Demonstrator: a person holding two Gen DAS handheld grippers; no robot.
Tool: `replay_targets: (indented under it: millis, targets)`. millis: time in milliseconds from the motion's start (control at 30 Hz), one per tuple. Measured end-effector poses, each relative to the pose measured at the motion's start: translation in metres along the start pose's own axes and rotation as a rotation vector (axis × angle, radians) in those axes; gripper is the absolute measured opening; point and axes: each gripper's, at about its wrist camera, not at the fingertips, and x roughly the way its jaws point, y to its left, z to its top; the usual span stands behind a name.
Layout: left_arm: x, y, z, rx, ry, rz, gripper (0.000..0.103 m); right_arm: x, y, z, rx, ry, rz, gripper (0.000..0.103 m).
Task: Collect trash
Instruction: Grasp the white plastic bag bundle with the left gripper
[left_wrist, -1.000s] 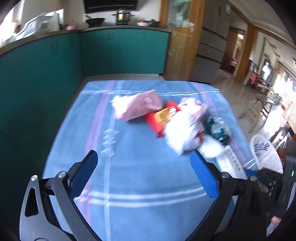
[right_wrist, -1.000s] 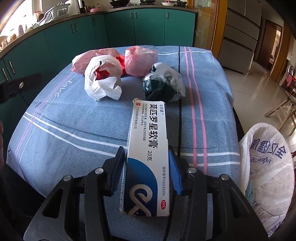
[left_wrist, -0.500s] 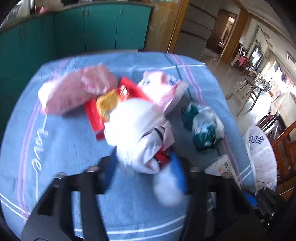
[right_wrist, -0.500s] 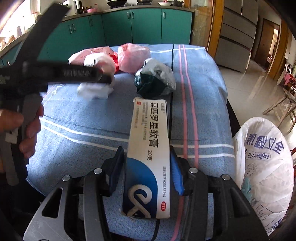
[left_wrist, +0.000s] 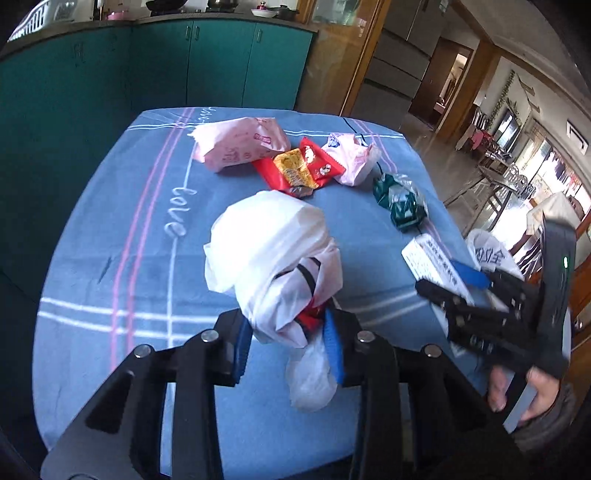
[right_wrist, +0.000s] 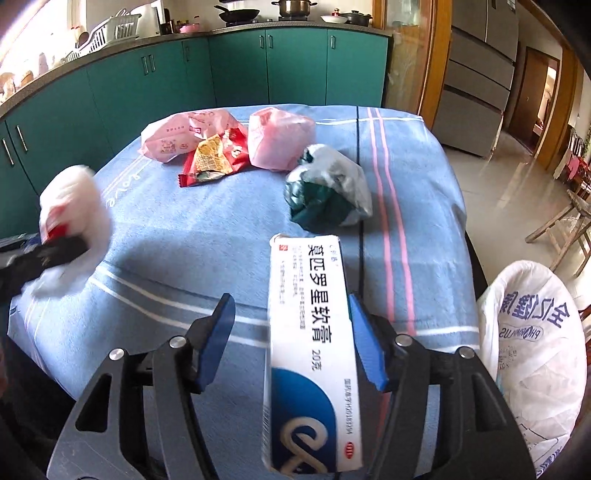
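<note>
My left gripper (left_wrist: 288, 343) is closing its jaws on a crumpled white plastic bag (left_wrist: 273, 258) with red wrappers inside. The blue pads press on its lower folds. In the right wrist view that bag (right_wrist: 74, 206) hangs blurred above the table's left side. My right gripper (right_wrist: 291, 345) is opening its jaws around a white and blue medicine box (right_wrist: 310, 350). The left pad stands apart from the box and the right pad still touches it. The box's near end is blurred. A white trash sack (right_wrist: 535, 350) stands open beside the table's right edge.
On the blue striped tablecloth (right_wrist: 184, 251) lie a pink bag (right_wrist: 177, 138), a red snack wrapper (right_wrist: 214, 155), a second pink bag (right_wrist: 280, 138) and a green and clear bag (right_wrist: 328, 195). Teal cabinets (right_wrist: 147, 85) run behind and to the left.
The left gripper went from wide open to closed on the white bag and lifted it off the cloth toward the near left. The right jaws widened and the left pad left the box.
</note>
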Motion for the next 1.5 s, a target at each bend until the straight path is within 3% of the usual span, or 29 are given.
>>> replay_targets:
  millis: [167, 267, 367, 500, 567, 700, 833, 933, 1367, 1500]
  targets:
    - [0.004, 0.020, -0.012, -0.050, 0.030, 0.021, 0.035, -0.001, 0.011, 0.003, -0.009, -0.010, 0.013, 0.061]
    - [0.004, 0.029, -0.013, -0.080, 0.030, 0.019, 0.041, -0.006, 0.018, 0.001, -0.033, -0.019, 0.012, 0.047]
    - [-0.004, 0.032, -0.014, -0.086, 0.008, 0.024, 0.054, -0.010, 0.018, 0.001, -0.036, -0.025, 0.008, 0.046]
    - [-0.013, 0.035, -0.013, -0.105, -0.020, 0.023, 0.083, -0.013, 0.014, 0.002, -0.023, -0.026, -0.001, 0.046]
    - [-0.014, 0.036, -0.012, -0.122, -0.029, 0.010, 0.086, -0.013, 0.010, 0.004, -0.008, -0.018, -0.002, 0.046]
    - [-0.015, 0.041, -0.012, -0.144, -0.036, 0.016, 0.087, -0.014, 0.002, 0.005, 0.039, -0.014, -0.007, 0.065]
    - [-0.015, 0.048, -0.010, -0.190, -0.037, -0.009, 0.093, -0.017, 0.001, 0.004, 0.039, -0.020, -0.015, 0.074]
    - [-0.015, 0.041, -0.009, -0.165, -0.042, -0.021, 0.094, -0.016, 0.002, 0.003, 0.032, -0.015, -0.019, 0.077]
    - [0.013, 0.017, -0.005, -0.074, -0.004, 0.067, 0.091, 0.011, 0.013, -0.002, -0.033, 0.057, -0.024, 0.077]
    - [0.016, 0.014, -0.006, -0.056, 0.004, 0.078, 0.068, 0.008, 0.014, -0.003, -0.040, 0.051, 0.013, 0.052]
